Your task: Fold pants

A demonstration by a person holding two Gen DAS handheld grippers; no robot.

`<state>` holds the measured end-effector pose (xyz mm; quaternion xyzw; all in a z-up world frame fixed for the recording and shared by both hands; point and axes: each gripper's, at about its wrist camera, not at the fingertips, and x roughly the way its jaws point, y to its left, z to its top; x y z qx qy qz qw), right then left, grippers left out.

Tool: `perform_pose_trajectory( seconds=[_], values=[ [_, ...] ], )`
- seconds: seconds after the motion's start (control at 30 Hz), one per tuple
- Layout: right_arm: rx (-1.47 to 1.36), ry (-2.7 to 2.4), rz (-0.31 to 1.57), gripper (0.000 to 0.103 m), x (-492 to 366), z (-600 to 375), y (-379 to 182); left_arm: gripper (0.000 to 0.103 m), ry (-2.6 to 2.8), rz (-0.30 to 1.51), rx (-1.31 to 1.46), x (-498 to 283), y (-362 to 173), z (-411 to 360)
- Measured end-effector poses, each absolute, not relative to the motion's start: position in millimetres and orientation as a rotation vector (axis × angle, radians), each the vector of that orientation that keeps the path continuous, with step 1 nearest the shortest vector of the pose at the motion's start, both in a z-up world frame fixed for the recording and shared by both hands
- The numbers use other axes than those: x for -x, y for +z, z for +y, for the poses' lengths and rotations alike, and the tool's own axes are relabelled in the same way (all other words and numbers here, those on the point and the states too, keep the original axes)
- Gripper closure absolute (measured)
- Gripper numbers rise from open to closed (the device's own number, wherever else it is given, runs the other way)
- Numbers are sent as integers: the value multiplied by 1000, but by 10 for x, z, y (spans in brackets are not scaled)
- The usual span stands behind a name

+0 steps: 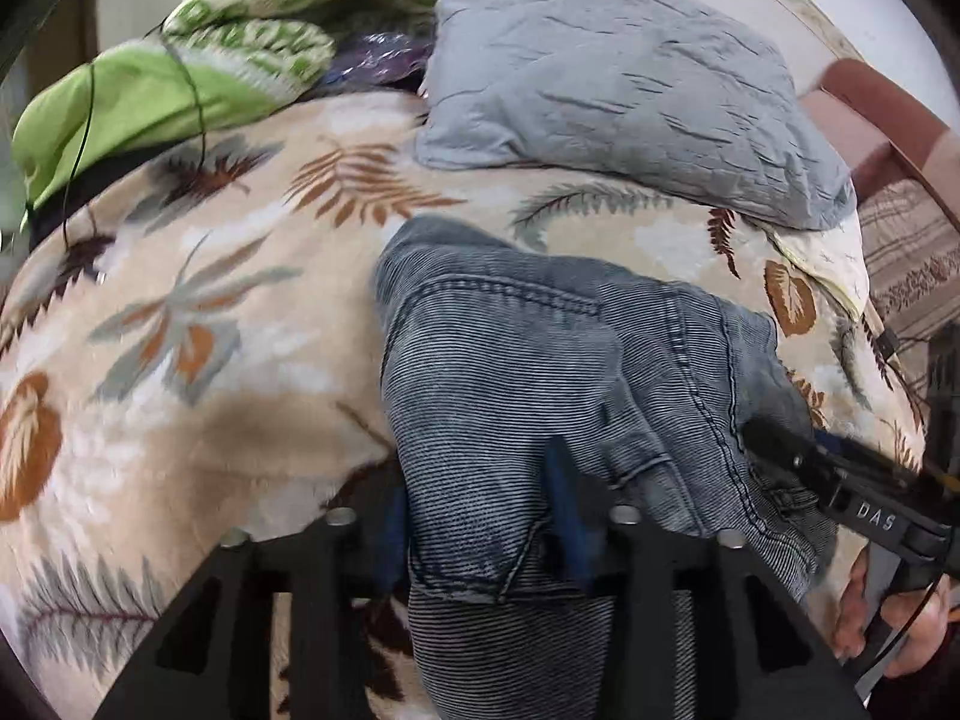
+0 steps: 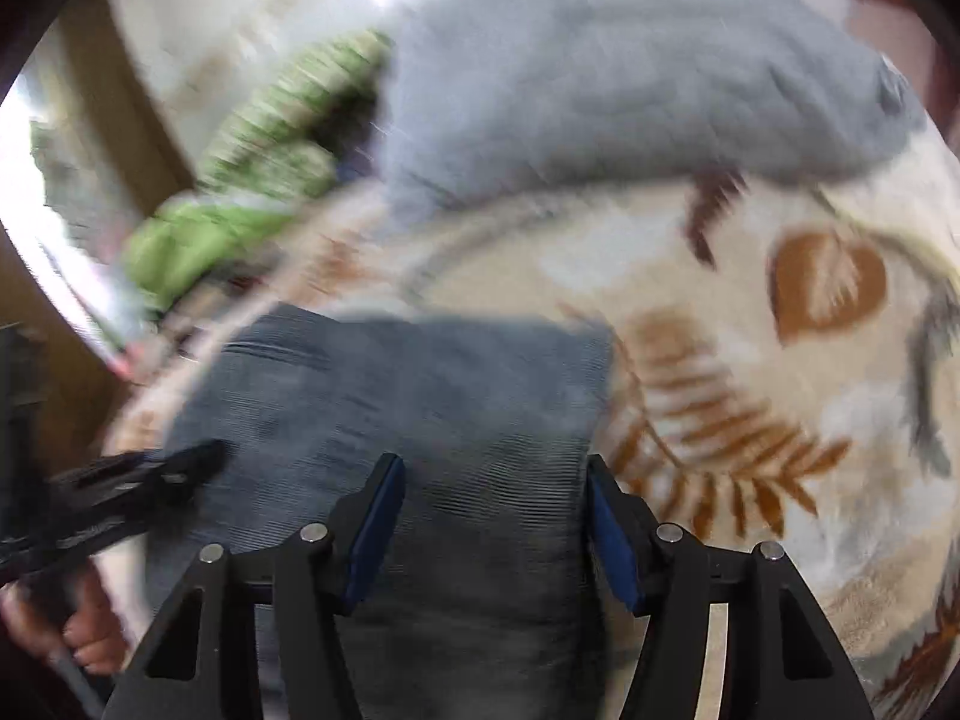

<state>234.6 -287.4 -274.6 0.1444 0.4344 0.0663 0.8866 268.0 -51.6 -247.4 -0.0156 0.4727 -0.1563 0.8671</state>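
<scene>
Grey-blue ribbed pants (image 1: 540,360) lie folded over on a beige leaf-print blanket (image 1: 210,360). My left gripper (image 1: 480,516) is open, its blue pads (image 1: 567,516) astride a raised fold of the pants with a stitched pocket edge. My right gripper (image 1: 774,444) shows at the right of the left wrist view, resting on the pants' right edge. In the blurred right wrist view the pants (image 2: 420,408) fill the lower middle, and the right gripper (image 2: 495,534) is open with the cloth between its blue pads (image 2: 375,528). The left gripper (image 2: 198,459) shows at the left.
A grey pillow (image 1: 630,72) lies at the head of the blanket, also in the right wrist view (image 2: 630,72). A green patterned quilt (image 1: 270,18) and a lime cloth (image 1: 120,108) sit at the back left. A brown bed frame (image 1: 888,120) is at the right.
</scene>
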Motion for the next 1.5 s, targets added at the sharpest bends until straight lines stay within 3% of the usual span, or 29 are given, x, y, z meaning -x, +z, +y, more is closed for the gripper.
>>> perform_pose_trajectory(
  seconds=[0.03, 0.07, 0.77, 0.83, 1.07, 1.5],
  values=[
    [-316, 139, 911, 36, -2317, -2894, -2782, 36, -305, 986, 17, -2659, -2462, -499],
    [-309, 128, 906, 33, -2262, -2904, -2774, 32, -289, 980, 4, -2636, -2451, -499],
    [-256, 135, 609, 30, -413, -2708, -1177, 12, -138, 546, -172, -800, -704, -384],
    [-234, 123, 586, 27, -269, -2650, -1052, 1, -120, 504, -176, -612, -539, -362],
    [-208, 121, 517, 25, 193, -2441, -746, 0, -123, 410, -153, -125, -132, -198],
    [-150, 139, 395, 25, 695, -2075, -412, 0, -75, 386, -122, 355, 63, 51]
  ],
)
